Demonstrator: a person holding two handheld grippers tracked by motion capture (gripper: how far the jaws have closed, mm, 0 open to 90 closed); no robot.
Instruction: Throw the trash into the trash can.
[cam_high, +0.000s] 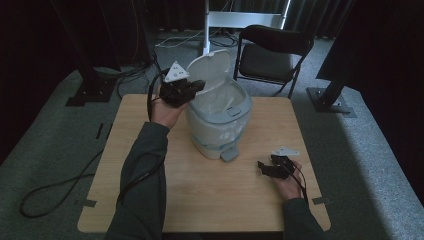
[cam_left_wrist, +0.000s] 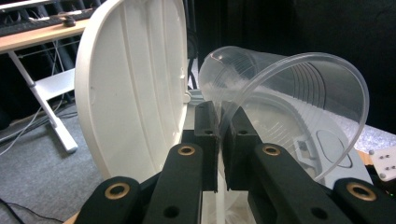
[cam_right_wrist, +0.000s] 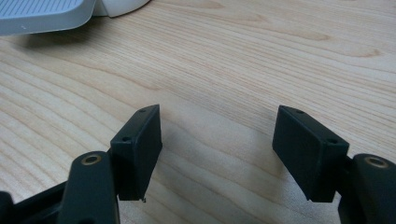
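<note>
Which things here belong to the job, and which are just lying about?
In the job:
- clear plastic cup, pinched at its rim by the left tongs
- pedal bin, lid up

Lying about:
- right tongs, open above the table
- folding chair
- floor cables

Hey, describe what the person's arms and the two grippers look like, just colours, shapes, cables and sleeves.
Both arms wear dark grey-green long sleeves. The left gripper and the right gripper are matte black, with flat rectangular pads and brass-coloured pivot rings. Each carries a light grey three-cornered plate on top and trails a black cable.
</note>
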